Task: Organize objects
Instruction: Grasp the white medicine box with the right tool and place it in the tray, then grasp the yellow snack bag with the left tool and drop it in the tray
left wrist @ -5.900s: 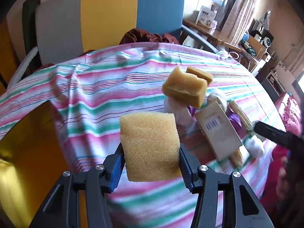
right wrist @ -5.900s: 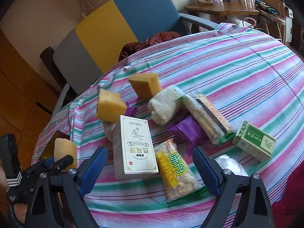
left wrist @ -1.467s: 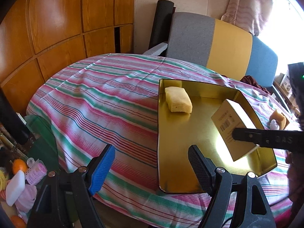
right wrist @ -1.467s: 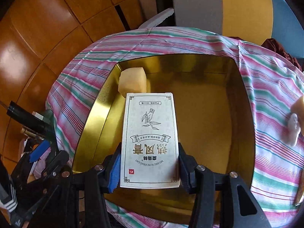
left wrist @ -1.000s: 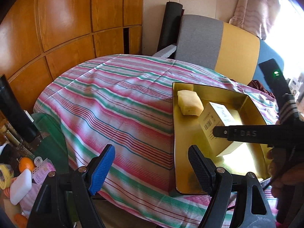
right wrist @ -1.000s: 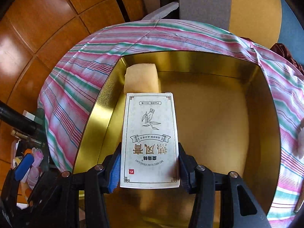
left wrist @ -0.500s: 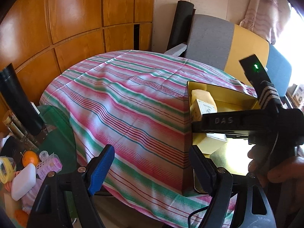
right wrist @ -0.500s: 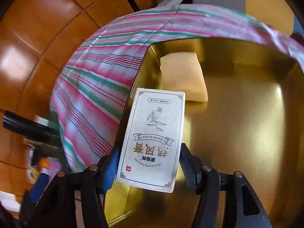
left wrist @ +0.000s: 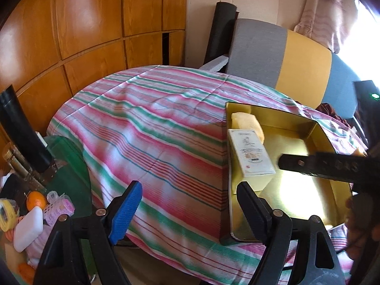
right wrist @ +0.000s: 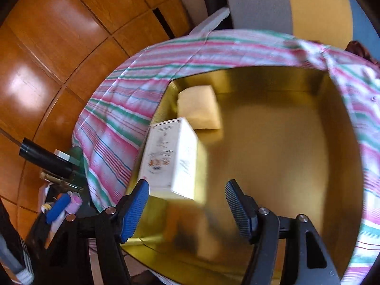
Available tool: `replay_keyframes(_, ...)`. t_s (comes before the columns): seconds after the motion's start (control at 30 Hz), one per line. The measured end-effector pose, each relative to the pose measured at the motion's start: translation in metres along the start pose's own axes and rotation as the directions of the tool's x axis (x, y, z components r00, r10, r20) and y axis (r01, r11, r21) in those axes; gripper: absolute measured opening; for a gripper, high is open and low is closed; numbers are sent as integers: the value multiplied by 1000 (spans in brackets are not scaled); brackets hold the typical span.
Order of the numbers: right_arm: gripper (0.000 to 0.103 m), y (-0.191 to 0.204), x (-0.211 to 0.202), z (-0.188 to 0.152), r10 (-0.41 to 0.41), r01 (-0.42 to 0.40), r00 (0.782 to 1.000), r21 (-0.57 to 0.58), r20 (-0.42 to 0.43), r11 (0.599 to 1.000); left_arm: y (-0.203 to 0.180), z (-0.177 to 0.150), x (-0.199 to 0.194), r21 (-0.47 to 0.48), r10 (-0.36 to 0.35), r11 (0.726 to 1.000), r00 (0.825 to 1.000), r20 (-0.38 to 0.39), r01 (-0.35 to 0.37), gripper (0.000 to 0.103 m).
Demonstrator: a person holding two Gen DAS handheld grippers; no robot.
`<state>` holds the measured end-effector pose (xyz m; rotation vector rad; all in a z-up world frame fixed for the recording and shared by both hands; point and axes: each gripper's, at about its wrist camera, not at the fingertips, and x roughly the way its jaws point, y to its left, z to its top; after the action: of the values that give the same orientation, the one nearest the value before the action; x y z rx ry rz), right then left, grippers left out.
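Note:
A gold metal tray (left wrist: 306,190) (right wrist: 273,147) sits on the striped tablecloth. In it lie a yellow sponge (left wrist: 247,122) (right wrist: 198,109) at the far left corner and a white printed box (left wrist: 251,153) (right wrist: 169,156) against the left wall, just in front of the sponge. My right gripper (right wrist: 186,204) is open and empty, hovering over the tray just behind the box; it shows from the side in the left wrist view (left wrist: 330,166). My left gripper (left wrist: 190,210) is open and empty, above the cloth left of the tray.
The round table's striped cloth (left wrist: 154,128) drops off at the near and left edges. A green side table (left wrist: 66,166) with an orange, curlers and small items stands low at left. A grey, yellow and blue chair (left wrist: 285,64) and wood panelling stand behind.
My right gripper has opened and let go of the white box, which now rests in the tray beside the sponge. The gripper has drawn back slightly. The left gripper stays open.

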<state>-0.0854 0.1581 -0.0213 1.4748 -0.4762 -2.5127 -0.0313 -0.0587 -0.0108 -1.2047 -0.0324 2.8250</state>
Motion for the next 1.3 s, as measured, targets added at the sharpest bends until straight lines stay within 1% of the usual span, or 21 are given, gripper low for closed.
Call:
replay_keyframes(0.13, 68, -19, -34, -15, -74, 76, 995, -22, 64, 997, -18, 4, -4, 38, -36, 999, 999, 11, 35, 82)
replay_keyframes(0.2, 68, -35, -50, -23, -117, 119, 989, -7, 93, 993, -31, 7, -5, 68, -62, 996, 998, 16, 60, 82)
replay_keyframes(0.33, 68, -77, -90, -39, -199, 190, 969, 78, 145, 979, -63, 10, -5, 139, -128, 982, 992, 12, 125, 82)
replay_keyframes(0.47, 68, -127, -129, -54, -284, 255, 945, 175, 165, 951, -98, 12, -10, 212, -186, 960, 983, 4, 181, 82)
replay_keyframes(0.53, 68, -155, -149, -62, -333, 293, 929, 225, 162, 929, -114, 13, -13, 243, -218, 947, 976, 3, 210, 82)
replay_keyframes(0.6, 68, -187, -171, -74, -374, 318, 914, 292, 160, 902, -132, 14, -18, 282, -258, 927, 966, 0, 247, 82)
replay_keyframes(0.63, 68, -202, -182, -79, -401, 335, 903, 329, 156, 883, -144, 15, -20, 311, -280, 912, 960, -3, 267, 82)
replay_keyframes(0.67, 68, -218, -194, -86, -434, 359, 889, 365, 148, 859, -152, 16, -22, 330, -294, 902, 956, -8, 280, 82)
replay_keyframes(0.73, 68, -249, -218, -101, -505, 406, 853, 444, 129, 799, -173, 17, -24, 363, -331, 876, 943, -27, 318, 82)
replay_keyframes(0.77, 68, -262, -229, -109, -530, 417, 839, 483, 121, 770, -188, 18, -26, 389, -357, 855, 933, -37, 342, 82)
replay_keyframes(0.83, 68, -288, -251, -125, -581, 433, 807, 563, 105, 704, -210, 19, -29, 427, -388, 824, 920, -54, 372, 81)
replay_keyframes(0.9, 68, -311, -270, -139, -619, 440, 780, 624, 90, 646, -241, 19, -31, 464, -428, 782, 900, -84, 415, 80)
replay_keyframes(0.93, 68, -319, -277, -146, -627, 433, 774, 647, 89, 627, -253, 18, -31, 477, -440, 766, 892, -100, 431, 78)
replay_keyframes(1.0, 68, -334, -289, -159, -634, 418, 768, 682, 87, 600, -288, 16, -29, 506, -476, 714, 865, -157, 484, 74)
replay_keyframes(1.07, 68, -343, -293, -169, -634, 405, 768, 701, 87, 587, -319, 13, -26, 511, -498, 675, 839, -217, 533, 70)
replay_keyframes(1.1, 68, -346, -292, -172, -630, 395, 772, 709, 89, 585, -335, 10, -23, 510, -507, 655, 825, -252, 558, 65)
replay_keyframes(1.13, 68, -350, -290, -176, -622, 381, 777, 717, 93, 584, -354, 6, -19, 504, -518, 628, 802, -297, 593, 60)
replay_keyframes(1.17, 68, -354, -289, -179, -600, 349, 794, 732, 101, 585, -371, 1, -16, 499, -521, 610, 786, -335, 616, 58)
replay_keyframes(1.2, 68, -357, -290, -183, -575, 305, 809, 747, 124, 590, -381, -6, -13, 494, -519, 599, 776, -360, 630, 55)
replay_keyframes(1.23, 68, -358, -293, -187, -562, 268, 813, 760, 151, 592, -400, -13, -9, 484, -515, 582, 757, -402, 653, 51)
replay_keyframes(1.3, 68, -364, -296, -194, -540, 198, 819, 787, 195, 585, -423, -27, -4, 469, -507, 561, 731, -456, 682, 51)
